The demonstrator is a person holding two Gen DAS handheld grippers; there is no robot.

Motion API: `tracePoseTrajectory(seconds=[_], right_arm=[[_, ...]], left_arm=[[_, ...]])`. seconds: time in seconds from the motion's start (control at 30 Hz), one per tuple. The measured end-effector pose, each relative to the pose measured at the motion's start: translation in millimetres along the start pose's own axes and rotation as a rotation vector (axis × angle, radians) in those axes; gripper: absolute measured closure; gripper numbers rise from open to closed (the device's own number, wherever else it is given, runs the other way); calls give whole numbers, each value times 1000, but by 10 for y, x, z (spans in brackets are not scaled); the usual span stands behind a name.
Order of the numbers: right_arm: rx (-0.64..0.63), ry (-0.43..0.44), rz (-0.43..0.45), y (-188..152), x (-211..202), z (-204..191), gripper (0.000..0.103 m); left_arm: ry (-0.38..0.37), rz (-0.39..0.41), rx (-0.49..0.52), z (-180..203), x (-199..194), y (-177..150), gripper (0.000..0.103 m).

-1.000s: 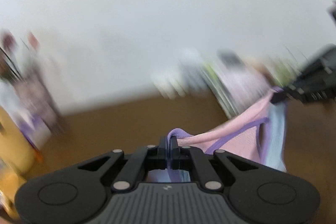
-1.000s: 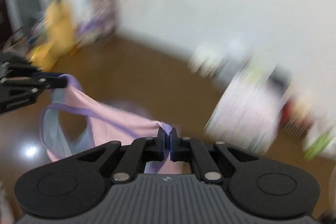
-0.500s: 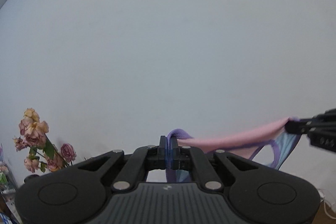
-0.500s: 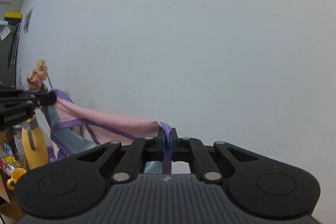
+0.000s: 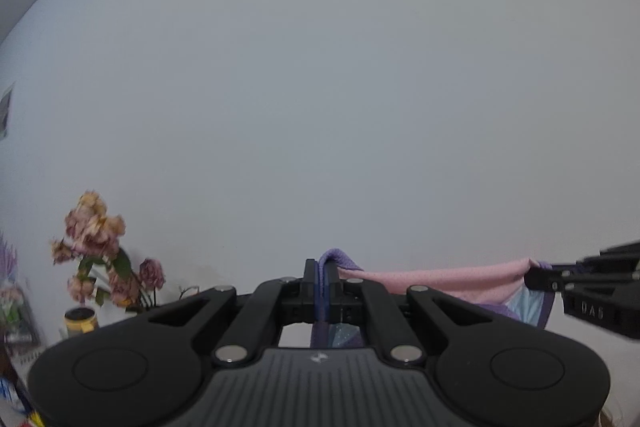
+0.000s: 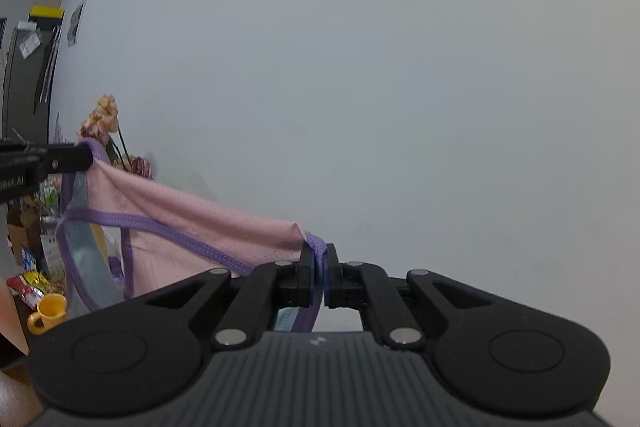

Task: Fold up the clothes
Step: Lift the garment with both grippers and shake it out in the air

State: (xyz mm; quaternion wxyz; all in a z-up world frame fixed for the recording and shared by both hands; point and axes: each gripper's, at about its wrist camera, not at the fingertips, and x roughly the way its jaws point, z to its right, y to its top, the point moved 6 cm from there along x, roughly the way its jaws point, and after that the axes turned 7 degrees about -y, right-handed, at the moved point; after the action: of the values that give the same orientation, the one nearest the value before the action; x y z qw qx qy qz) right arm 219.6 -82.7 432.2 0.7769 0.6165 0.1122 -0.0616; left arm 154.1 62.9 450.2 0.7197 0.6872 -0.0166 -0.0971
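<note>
Left gripper (image 5: 322,285) is pointing near level, fingers (image 5: 310,287) clamping shut on the garment's (image 6: 192,223) purple strap. Right gripper (image 6: 319,277) is doing the same on the opposite strap. Each is showing in the other's view: right at 3 o'clock, left at 9 o'clock.

matte black gripper (image 5: 322,287) bodies, silver screws, ribbed grey housings

Right gripper (image 6: 319,269) clamped on the purple-trimmed corner of a pink mesh garment (image 6: 192,223); left gripper (image 6: 86,158) pinches the opposite corner, fabric sagging between them. Background: pale wall (image 6: 380,87), dried flowers (image 6: 105,117), yellow mug (image 6: 48,311) at lower left
</note>
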Motion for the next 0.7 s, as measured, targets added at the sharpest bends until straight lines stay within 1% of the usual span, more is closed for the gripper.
tracePoseTrajectory(seconds=[0.1,0.2,0.33,0.43,0.53,0.63,0.7], right_arm=[[-16,1,-17,-26,119,-71,100],[-39,-13,-39,-67,335,-177,100],[-45,-75,-37,-4,605,-264,100],[-28,-118,11,175,697,-289,100],[7,-136,82,405,654,-268,100],[6,-144,144,574,524,-259,100],[-5,-131,164,605,445,-268,100]], left_arm=[[28,-15,-64,-153,-12,-92,102],[47,-19,-108,-220,127,-226,102],[30,19,-148,-304,402,-251,102],[29,62,-167,-365,524,-156,102],[30,114,-168,-500,637,53,102],[49,154,-139,-571,625,272,102],[44,153,-123,-583,563,326,102]])
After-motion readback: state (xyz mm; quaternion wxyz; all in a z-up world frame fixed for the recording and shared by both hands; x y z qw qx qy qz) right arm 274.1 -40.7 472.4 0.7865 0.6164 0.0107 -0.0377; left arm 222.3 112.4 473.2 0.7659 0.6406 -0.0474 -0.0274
